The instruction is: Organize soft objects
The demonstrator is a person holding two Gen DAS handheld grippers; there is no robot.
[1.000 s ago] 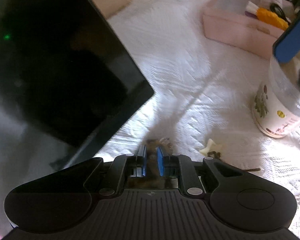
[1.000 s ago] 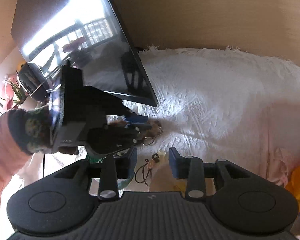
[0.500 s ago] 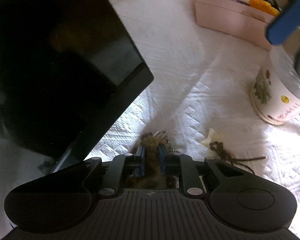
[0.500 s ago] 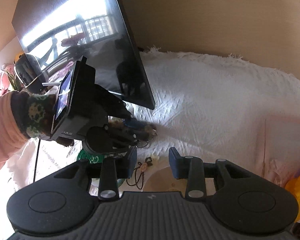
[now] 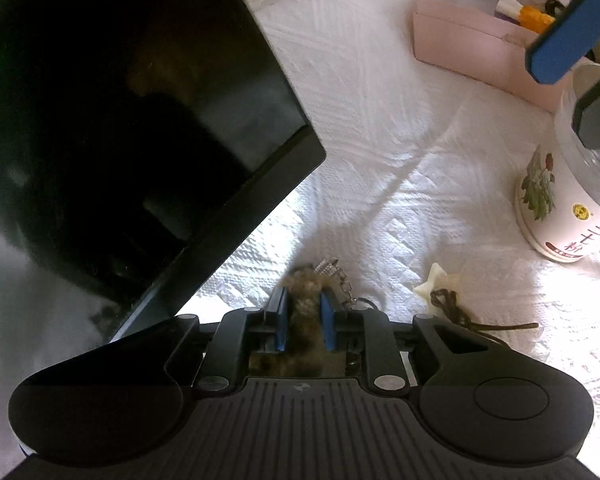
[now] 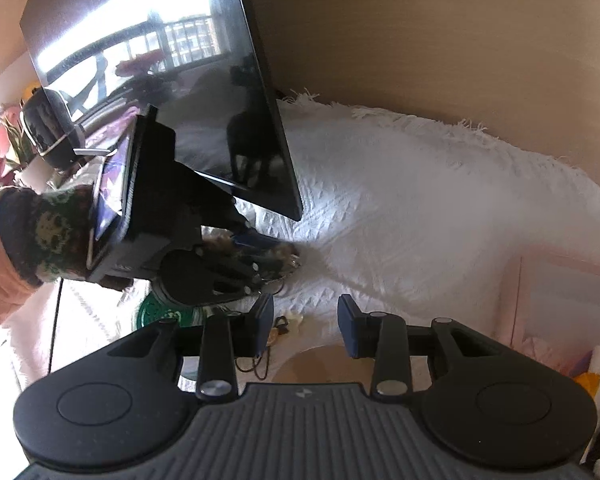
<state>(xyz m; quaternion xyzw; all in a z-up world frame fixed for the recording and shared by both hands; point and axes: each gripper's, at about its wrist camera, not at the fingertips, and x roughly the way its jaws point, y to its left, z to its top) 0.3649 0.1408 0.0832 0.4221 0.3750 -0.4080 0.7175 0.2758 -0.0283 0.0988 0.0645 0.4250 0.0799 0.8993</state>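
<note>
1. Centrally, a brown furry charm [image 5: 303, 308] is clamped between the blue pads of the left gripper [image 5: 303, 318], just in front of the monitor [image 5: 132, 120]'s lower corner.
2. A small silver clasp [image 5: 334, 272] is seen at the charm's far end, over the white cloth [image 5: 380, 140].
3. Just right of the charm, away from the monitor, a cream star [image 5: 436, 284] is seen lying on the cloth, with a dark cord [image 5: 460, 314] tied to it.
4. Farther from the monitor, a flowered jar [image 5: 560, 200] is seen standing upright on the cloth.
5. The right gripper [image 6: 305, 322] is held above the jar with its jaws apart and nothing between them.
6. Well beyond the jar from the monitor, a pink box [image 5: 460, 40] is seen holding an orange item [image 5: 534, 18] and other small things too blurred to name.
7. From the right wrist view, the left gripper [image 6: 276, 248] is seen low beside the monitor [image 6: 172, 80]'s corner, held by a hand in a patterned glove [image 6: 44, 232].
</note>
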